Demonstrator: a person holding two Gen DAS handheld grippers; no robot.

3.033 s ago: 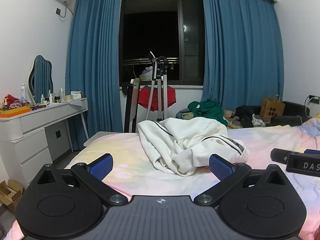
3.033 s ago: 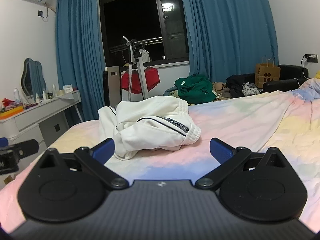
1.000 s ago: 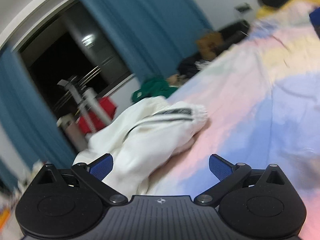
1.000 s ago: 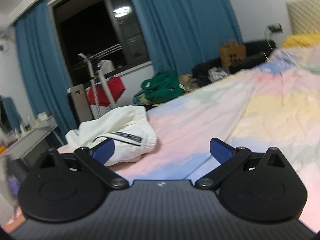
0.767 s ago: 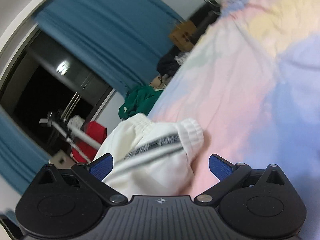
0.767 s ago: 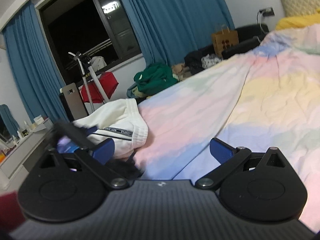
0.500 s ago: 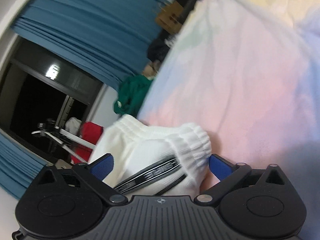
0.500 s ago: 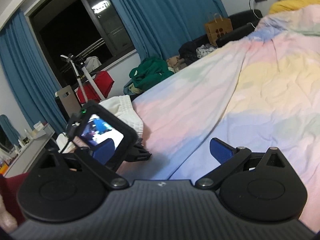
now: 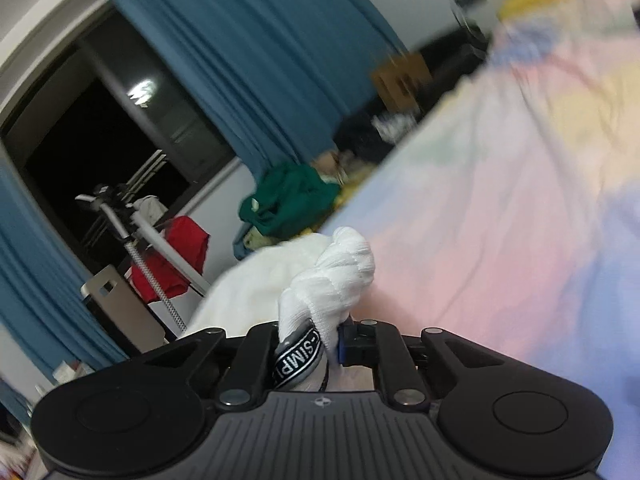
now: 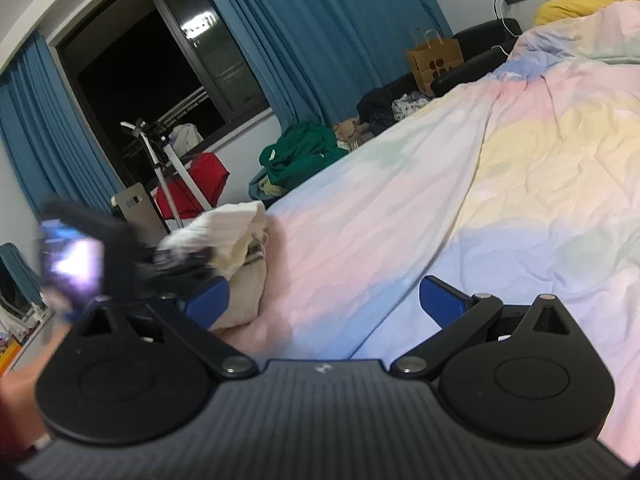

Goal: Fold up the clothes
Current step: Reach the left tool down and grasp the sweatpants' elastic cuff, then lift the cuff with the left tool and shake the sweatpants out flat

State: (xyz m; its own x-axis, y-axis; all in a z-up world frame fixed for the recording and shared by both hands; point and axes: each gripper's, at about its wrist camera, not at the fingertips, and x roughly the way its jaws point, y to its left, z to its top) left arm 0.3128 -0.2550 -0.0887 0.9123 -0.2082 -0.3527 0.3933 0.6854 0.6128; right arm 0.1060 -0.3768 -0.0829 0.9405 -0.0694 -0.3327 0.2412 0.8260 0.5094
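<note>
Left gripper has just closed, pinching the white garment's cuff; right gripper spread.

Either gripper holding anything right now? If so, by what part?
The left gripper has just closed on the white garment, pinching its ribbed elastic cuff beside the black lettered band. The right gripper is open and empty.

Left gripper tilted slightly downward, jaws just closed and clamped on a bunched white cuff, right gripper angled a little downward, blue pads spread wide, holding nothing
</note>
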